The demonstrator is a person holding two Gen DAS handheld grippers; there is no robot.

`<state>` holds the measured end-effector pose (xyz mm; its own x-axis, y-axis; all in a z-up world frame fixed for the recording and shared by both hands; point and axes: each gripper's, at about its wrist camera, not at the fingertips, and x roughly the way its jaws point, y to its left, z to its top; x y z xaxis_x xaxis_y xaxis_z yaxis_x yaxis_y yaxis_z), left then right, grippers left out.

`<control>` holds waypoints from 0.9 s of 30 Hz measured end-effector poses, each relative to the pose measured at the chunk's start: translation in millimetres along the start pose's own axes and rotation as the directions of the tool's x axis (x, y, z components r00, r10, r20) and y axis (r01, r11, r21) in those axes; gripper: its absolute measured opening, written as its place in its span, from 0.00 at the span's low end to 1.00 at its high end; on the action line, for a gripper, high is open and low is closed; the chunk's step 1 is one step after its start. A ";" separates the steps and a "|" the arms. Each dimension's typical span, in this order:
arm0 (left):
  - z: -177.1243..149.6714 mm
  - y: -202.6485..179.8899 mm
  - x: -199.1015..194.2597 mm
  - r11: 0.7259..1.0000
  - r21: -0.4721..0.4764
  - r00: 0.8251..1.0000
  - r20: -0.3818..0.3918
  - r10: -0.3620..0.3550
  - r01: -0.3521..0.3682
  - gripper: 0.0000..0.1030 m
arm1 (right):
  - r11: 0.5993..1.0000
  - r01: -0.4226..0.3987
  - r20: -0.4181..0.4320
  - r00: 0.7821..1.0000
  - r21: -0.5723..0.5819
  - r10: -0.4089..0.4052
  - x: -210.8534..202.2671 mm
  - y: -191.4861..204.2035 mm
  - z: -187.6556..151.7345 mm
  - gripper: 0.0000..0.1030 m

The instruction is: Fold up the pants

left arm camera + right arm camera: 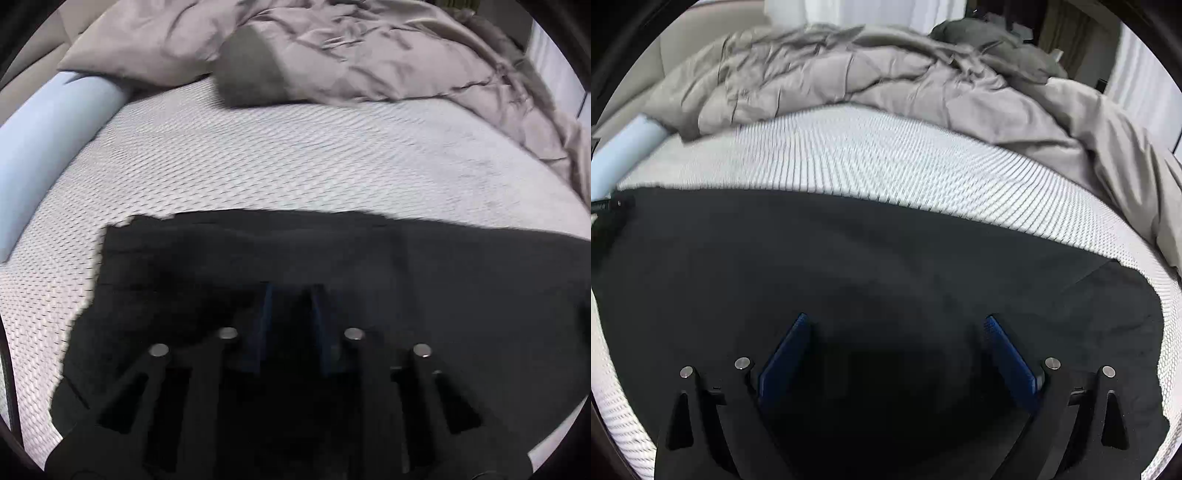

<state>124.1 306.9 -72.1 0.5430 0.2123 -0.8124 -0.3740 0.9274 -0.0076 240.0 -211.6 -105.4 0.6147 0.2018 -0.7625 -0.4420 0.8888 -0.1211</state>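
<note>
Both views show black pants [849, 266] lying crosswise, right hand-held gripper [895, 325] wide apart, left hand-held gripper [291, 291] narrowly parted, grasp unclear

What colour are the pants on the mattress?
Black pants, clearest in the right wrist view.

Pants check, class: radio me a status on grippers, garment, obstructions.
Left gripper narrowed over black pants, grip unclear. Right gripper open above them. Duvet heaped beyond, apart.
</note>
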 end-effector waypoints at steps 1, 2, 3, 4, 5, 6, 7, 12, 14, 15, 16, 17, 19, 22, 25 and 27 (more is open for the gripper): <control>0.2 12.0 0.0 0.998 -0.017 0.998 0.010 0.057 -0.057 0.19 | 1.000 0.011 -0.018 1.000 -0.013 -0.011 4.4 2.7 -2.8 0.94; -0.3 26.4 -3.3 0.990 -0.042 0.990 0.020 0.138 -0.137 0.10 | 1.000 0.018 -0.026 0.999 -0.018 -0.019 7.8 3.0 -4.5 0.94; -3.6 38.2 -7.9 0.988 -0.073 0.990 0.029 0.141 -0.138 0.03 | 1.000 0.021 -0.029 0.999 -0.018 -0.021 9.0 2.6 -5.5 0.94; -9.2 47.0 -11.9 0.990 -0.104 0.995 0.027 0.101 -0.097 0.02 | 1.000 0.027 -0.033 0.999 -0.010 -0.028 8.3 0.5 -6.6 0.94; -13.3 53.4 -18.3 0.991 -0.124 0.998 0.030 0.060 -0.056 0.03 | 0.999 0.038 -0.035 0.999 -0.001 -0.038 8.2 -2.4 -6.2 0.94; -20.0 53.2 -28.9 0.993 -0.114 0.999 0.050 0.016 -0.010 0.04 | 0.999 0.052 -0.036 0.998 0.011 -0.051 8.1 -6.4 -6.2 0.94; -25.9 49.3 -36.7 0.996 -0.085 0.998 0.063 -0.019 0.024 0.06 | 0.998 0.053 -0.037 0.998 0.027 -0.052 7.9 -10.6 -6.5 0.94; -64.2 10.6 -42.2 0.986 0.124 0.993 0.032 -0.118 0.113 0.36 | 0.999 0.036 -0.022 0.999 0.011 -0.035 3.5 -8.1 -7.0 0.94; -65.9 22.1 -43.1 0.991 0.104 0.996 0.038 -0.086 0.081 0.36 | 0.999 0.034 -0.018 0.999 -0.015 -0.034 3.3 -1.7 -6.5 0.94; -65.2 33.9 -46.4 0.997 0.059 0.998 0.044 -0.051 0.048 0.36 | 0.999 0.033 -0.017 0.999 -0.026 -0.034 3.6 1.1 -6.2 0.94; -65.8 48.5 -50.2 1.000 0.016 0.998 0.058 -0.006 0.005 0.32 | 0.999 0.040 -0.015 0.999 -0.033 -0.041 4.3 2.7 -6.1 0.94; -62.6 58.9 -48.9 1.000 -0.004 0.998 0.060 -0.016 0.016 0.25 | 0.998 0.047 -0.014 0.999 -0.036 -0.048 4.4 3.4 -6.6 0.94; -67.2 68.1 -53.5 0.997 -0.035 0.996 0.061 -0.061 0.063 0.25 | 0.998 0.050 -0.015 0.999 -0.026 -0.050 4.2 1.3 -7.6 0.94; -77.9 53.9 -80.1 0.991 0.023 0.986 0.094 -0.137 0.135 0.26 | 0.999 0.042 -0.011 0.999 -0.010 -0.042 0.1 -0.9 -8.9 0.94; -95.5 30.8 -94.7 0.969 0.106 0.968 0.092 -0.233 0.223 0.44 | 1.000 -0.021 0.022 1.000 -0.014 0.021 -14.3 5.6 -10.9 0.94; -108.9 20.0 -81.0 0.978 0.122 0.985 0.023 -0.171 0.167 0.46 | 0.996 -0.080 0.041 0.996 -0.044 0.082 -25.8 16.0 -13.8 0.94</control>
<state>-9.2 274.6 -69.9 0.6163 0.0575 -0.7854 -0.1838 0.9803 -0.0724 208.0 -208.3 -96.5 0.6025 0.2908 -0.7433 -0.5184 0.8506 -0.0875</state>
